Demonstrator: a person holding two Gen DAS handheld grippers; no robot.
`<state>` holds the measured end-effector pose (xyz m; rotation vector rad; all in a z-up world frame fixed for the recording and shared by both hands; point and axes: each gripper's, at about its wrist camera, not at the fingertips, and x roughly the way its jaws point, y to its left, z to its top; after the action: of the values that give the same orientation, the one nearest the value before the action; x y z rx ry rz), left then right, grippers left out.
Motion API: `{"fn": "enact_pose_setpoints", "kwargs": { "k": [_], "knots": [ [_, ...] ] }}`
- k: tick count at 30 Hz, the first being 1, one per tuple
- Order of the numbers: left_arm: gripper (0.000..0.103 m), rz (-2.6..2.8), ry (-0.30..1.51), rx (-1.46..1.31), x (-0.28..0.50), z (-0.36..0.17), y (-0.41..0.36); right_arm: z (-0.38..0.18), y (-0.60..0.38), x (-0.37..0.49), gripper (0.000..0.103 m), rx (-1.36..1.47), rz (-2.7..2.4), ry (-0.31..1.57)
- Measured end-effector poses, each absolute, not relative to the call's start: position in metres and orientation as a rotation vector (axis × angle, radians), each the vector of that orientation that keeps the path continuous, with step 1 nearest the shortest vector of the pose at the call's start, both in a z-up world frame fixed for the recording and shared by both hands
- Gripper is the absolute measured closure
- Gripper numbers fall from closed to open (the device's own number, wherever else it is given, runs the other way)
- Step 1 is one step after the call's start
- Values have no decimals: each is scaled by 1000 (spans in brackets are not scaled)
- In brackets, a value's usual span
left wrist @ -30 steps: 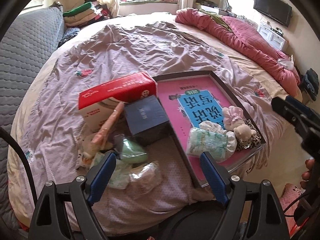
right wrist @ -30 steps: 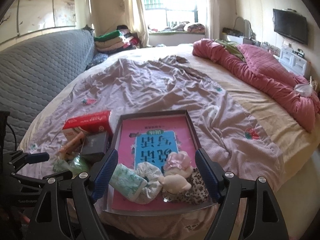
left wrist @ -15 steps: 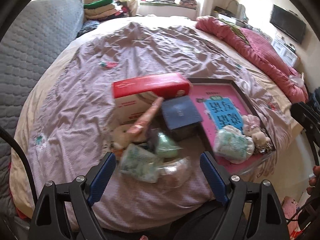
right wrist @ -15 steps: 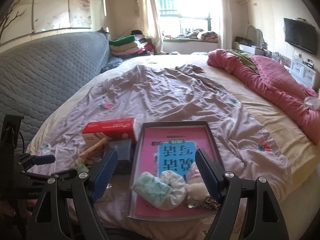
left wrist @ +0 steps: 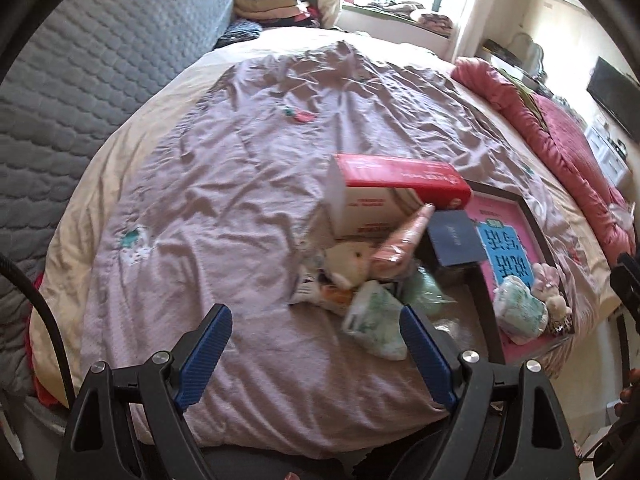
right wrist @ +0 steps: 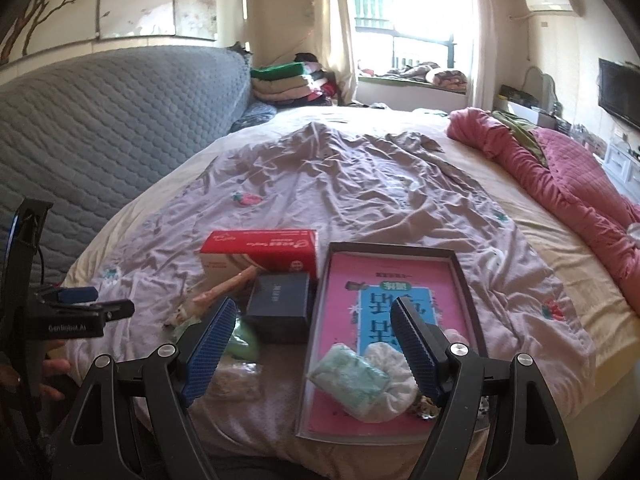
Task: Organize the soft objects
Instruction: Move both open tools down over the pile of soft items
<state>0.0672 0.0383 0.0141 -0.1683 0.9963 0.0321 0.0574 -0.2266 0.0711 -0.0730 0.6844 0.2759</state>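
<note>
A dark tray (right wrist: 466,280) with a pink and blue book inside lies on the bed; a mint patterned soft pack (right wrist: 352,380), a white soft bundle (right wrist: 390,374) and a small plush (left wrist: 552,294) lie in it. Left of the tray sits a pile: a white plush toy (left wrist: 350,266), a mint patterned pack (left wrist: 376,324), a green soft item (left wrist: 424,294), a pink tube (left wrist: 402,240). My left gripper (left wrist: 316,356) is open and empty, near the pile. My right gripper (right wrist: 312,348) is open and empty above the tray's near end.
A red and white box (left wrist: 394,196) and a dark blue box (left wrist: 454,238) stand by the pile. A crumpled mauve sheet (left wrist: 248,184) covers the bed. A grey quilted headboard (right wrist: 104,128) is at left, a pink quilt (right wrist: 568,176) at right.
The left gripper has swung left, so the pile and tray shifted to the right of its view. The right gripper has pulled back and left slightly. Both stayed open.
</note>
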Motion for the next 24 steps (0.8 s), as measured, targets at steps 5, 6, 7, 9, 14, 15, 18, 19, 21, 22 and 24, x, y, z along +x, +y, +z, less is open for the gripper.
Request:
{"fn": "enact_pose_setpoints", "kwargs": {
  "k": [5, 6, 7, 9, 14, 15, 18, 19, 21, 22, 24],
  "knots": [
    [18, 49, 994, -180, 64, 12, 52, 66, -215, 58, 22, -83, 306, 704],
    [18, 51, 993, -183, 63, 12, 54, 64, -211, 58, 22, -87, 314, 710],
    [18, 51, 992, -184, 62, 12, 55, 62, -210, 59, 22, -90, 319, 714],
    [18, 50, 993, -183, 60, 11, 57, 58, -204, 59, 22, -96, 331, 727],
    [18, 41, 1013, -191, 62, 3, 58, 43, -186, 58, 22, -106, 377, 768],
    [18, 39, 1018, -193, 62, 1, 58, 38, -180, 57, 22, -121, 390, 776],
    [18, 32, 1038, -191, 63, -7, 56, 28, -169, 55, 22, -140, 417, 800],
    [18, 28, 1044, -191, 63, -9, 55, 25, -166, 55, 22, -143, 423, 808],
    [18, 22, 1052, -194, 63, -13, 54, 17, -159, 55, 22, -157, 442, 827],
    [18, 17, 1057, -195, 64, -16, 52, 14, -158, 55, 22, -160, 446, 834],
    [18, 10, 1066, -193, 65, -20, 50, 6, -154, 55, 22, -162, 454, 857]
  ]
}}
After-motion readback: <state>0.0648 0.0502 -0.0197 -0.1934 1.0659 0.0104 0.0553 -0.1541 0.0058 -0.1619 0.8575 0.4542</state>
